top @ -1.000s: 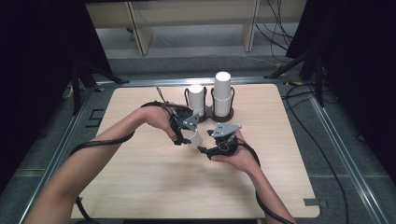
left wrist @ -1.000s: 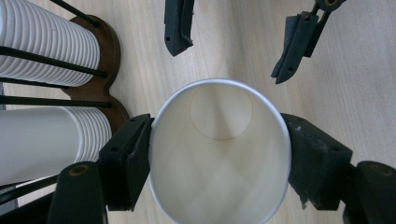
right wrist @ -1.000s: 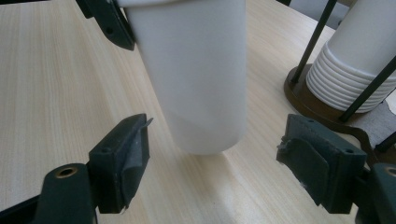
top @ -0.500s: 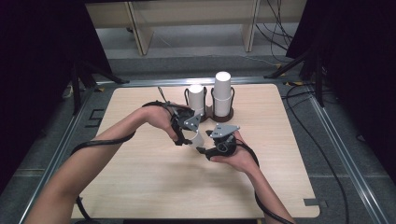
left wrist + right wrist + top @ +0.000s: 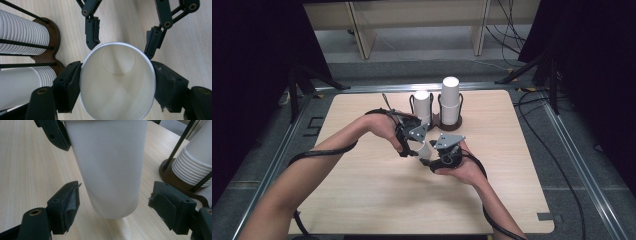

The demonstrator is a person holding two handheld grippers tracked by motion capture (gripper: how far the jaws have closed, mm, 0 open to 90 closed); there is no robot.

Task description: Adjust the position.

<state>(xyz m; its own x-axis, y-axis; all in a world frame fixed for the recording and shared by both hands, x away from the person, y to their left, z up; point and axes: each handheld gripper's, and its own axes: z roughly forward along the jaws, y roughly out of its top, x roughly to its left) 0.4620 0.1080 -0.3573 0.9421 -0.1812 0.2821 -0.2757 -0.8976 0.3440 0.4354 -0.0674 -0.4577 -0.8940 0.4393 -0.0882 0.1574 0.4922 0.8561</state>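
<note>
Left gripper [image 5: 116, 82] clamps paper cup [image 5: 117, 80].

2 grippers [image 5: 412, 142] [image 5: 443, 152], 1 loose paper cup [image 5: 117, 82], 2 cup stacks [image 5: 422, 104] [image 5: 450, 97], 1 holder [image 5: 447, 124], 1 table [image 5: 362, 190].

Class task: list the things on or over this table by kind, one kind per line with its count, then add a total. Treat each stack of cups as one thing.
Loose white paper cup, held: 1
Stacks of white cups: 2
Brown cup holder with black rods: 1
Hand-held grippers, left gripper and right gripper: 2
Total: 6
</note>
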